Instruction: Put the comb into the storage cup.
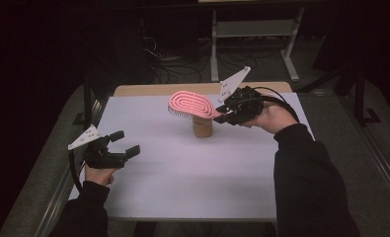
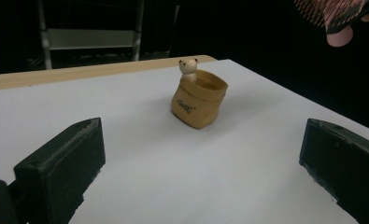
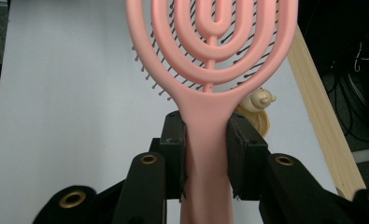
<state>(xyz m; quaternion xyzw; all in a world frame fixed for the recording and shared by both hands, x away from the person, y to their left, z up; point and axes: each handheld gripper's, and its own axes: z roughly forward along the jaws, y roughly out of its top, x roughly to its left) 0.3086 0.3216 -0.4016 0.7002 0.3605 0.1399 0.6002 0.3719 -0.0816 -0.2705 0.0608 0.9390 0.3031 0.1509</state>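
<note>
Pink hairbrush (image 1: 190,104): right hand-held gripper (image 1: 224,113) clamping its handle, holding it over tan bear pot (image 1: 202,127). Left hand-held gripper (image 1: 125,142) hovering wide open above white surface (image 1: 192,173).

Two black jaws of the left hand-held gripper (image 2: 201,172) spread wide over the white worktop (image 2: 140,140) — between them, farther off, a tan pouch-shaped holder (image 2: 198,103) with a bear figure (image 2: 188,66) at its rim — pink brush bristles (image 2: 329,11) at top right.

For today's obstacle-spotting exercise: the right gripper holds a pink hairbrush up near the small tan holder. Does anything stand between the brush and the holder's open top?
Nothing visible does. The pink hairbrush hangs above the tan holder, whose mouth looks open. Only its little bear figure sits at the rim.
</note>
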